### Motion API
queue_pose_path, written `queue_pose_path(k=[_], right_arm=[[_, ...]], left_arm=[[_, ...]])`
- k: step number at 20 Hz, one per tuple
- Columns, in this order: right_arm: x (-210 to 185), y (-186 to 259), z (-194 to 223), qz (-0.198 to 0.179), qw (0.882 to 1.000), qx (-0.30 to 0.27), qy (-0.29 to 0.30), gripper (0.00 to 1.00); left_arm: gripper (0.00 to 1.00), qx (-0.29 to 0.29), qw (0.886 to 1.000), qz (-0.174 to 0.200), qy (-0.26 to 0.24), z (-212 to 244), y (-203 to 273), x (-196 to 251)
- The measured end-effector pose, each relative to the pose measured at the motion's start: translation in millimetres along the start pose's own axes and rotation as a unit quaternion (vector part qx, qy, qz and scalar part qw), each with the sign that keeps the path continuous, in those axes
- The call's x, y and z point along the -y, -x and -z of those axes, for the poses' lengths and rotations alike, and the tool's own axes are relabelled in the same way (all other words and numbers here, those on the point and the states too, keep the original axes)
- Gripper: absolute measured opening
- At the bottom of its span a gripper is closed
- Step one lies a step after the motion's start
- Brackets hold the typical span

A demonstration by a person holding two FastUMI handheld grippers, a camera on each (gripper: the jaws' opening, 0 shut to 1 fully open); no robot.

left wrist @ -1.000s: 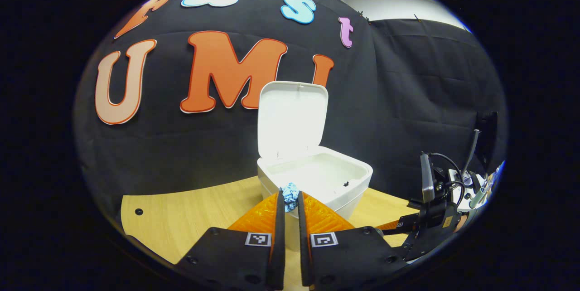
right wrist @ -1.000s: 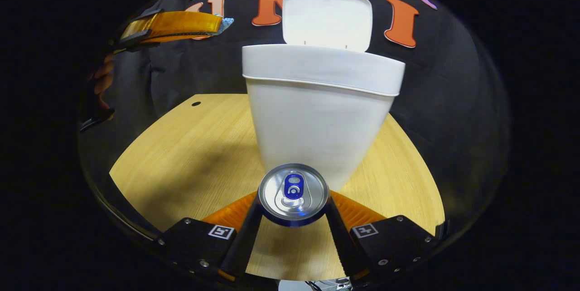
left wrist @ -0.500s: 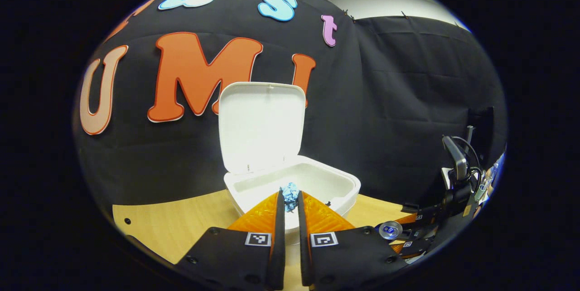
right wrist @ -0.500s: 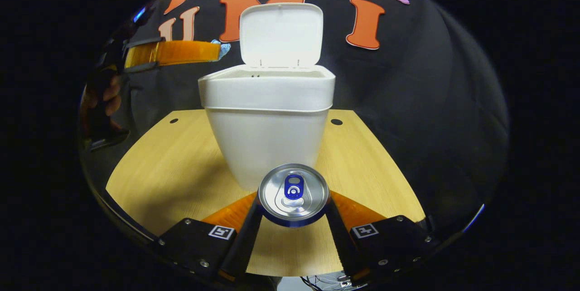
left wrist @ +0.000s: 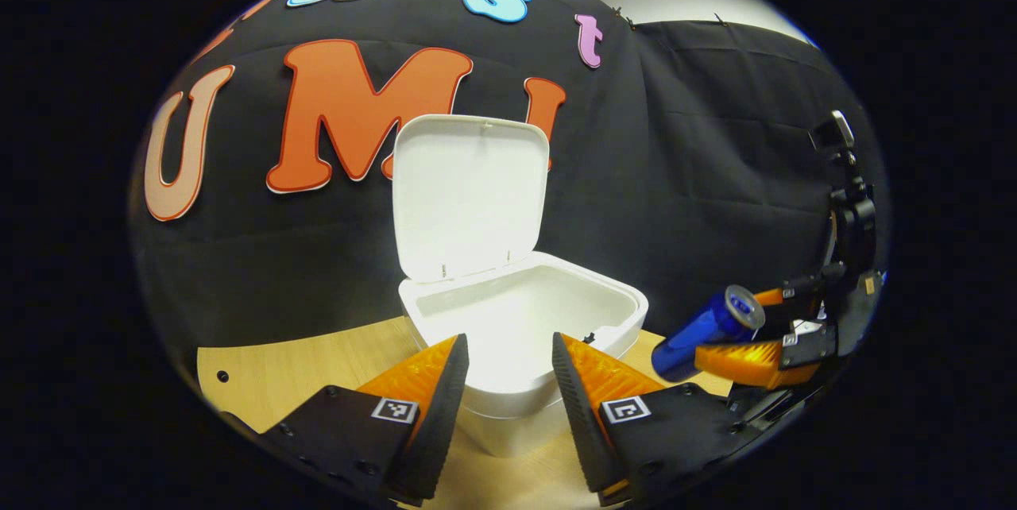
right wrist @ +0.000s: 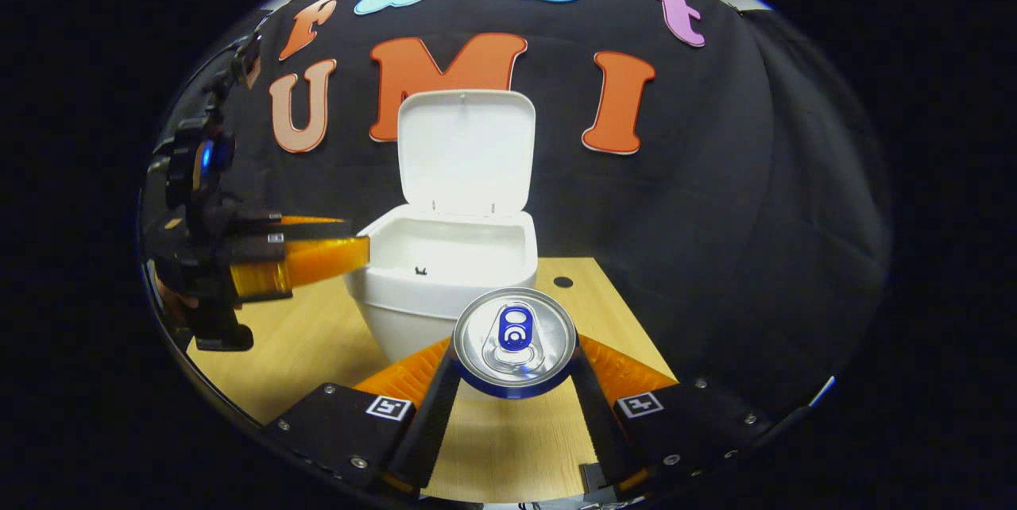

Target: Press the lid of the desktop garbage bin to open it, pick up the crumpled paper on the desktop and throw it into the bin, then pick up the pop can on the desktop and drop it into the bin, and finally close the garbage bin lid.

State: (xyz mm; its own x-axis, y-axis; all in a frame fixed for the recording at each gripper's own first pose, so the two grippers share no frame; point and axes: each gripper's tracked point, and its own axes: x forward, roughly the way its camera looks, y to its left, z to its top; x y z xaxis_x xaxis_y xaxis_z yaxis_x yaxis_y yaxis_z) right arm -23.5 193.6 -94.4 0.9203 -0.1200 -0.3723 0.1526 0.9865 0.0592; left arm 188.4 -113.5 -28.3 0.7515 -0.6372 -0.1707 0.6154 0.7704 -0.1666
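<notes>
Left tool hangs with its fingers spread wide and nothing between them, poised just over the near rim of the white garbage bin. The bin stands on the pale wooden surface with its lid swung up and standing nearly upright against the black booth wall. The inside of the bin is bright white; the crumpled paper cannot be made out in it from either view, and the bottom of the bin is hidden.

Right tool is clamped on the pop can, a finger pressing on each side of it, the silver top and pull tab facing the camera. In the left gripper view the same tool appears to the right of the bin, raised off the surface, holding the blue can tilted with its top pointing up and to the right. The can sits near the bin's right rim but not over the opening. In the right gripper view the left tool reaches in from the left, its fingertips at the bin's left rim.
</notes>
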Motion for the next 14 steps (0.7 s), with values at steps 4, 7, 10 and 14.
queue_pose_path(k=[4,7,10,14], right_arm=[[4,1,-33,-0.002,0.999,0.029,0.018,0.79],[7,1,-48,-0.006,0.999,0.044,0.019,0.79],[8,0,-58,-0.007,0.998,0.050,0.031,0.79],[4,-2,-63,-0.014,0.997,0.056,0.046,0.79]], left_arm=[[0.88,0.002,1.000,-0.024,0.000,4,16,-12],[0.94,0.000,0.999,-0.044,0.001,11,31,-23],[0.96,-0.001,0.998,-0.063,0.004,16,47,-31],[0.97,-0.008,0.996,-0.094,0.000,24,62,-44]])
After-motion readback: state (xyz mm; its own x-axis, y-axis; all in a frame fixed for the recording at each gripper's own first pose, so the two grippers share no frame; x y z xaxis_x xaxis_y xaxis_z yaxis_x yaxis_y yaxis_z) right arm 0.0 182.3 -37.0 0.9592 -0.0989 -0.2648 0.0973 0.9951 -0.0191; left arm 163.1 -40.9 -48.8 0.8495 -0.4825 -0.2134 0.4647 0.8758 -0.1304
